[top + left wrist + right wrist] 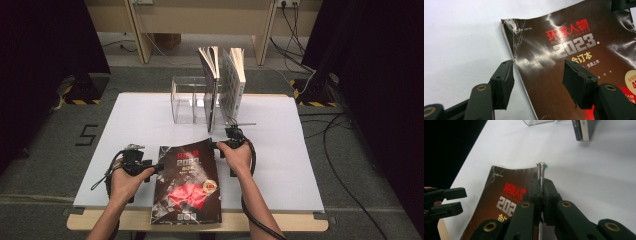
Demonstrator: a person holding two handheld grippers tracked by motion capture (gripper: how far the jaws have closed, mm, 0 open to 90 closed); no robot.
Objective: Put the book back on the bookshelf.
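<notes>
a dark magazine (187,182) is pinched at its top right corner by the right gripper (541,192). the left gripper (537,80) is held spread across the magazine's left edge on the white table (280,165).

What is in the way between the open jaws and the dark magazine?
Nothing visible. In the left gripper view the left gripper is open with its jaws straddling the left edge of the magazine, one over the white table, one over the cover. The right gripper is shut on the magazine's right edge.
</notes>
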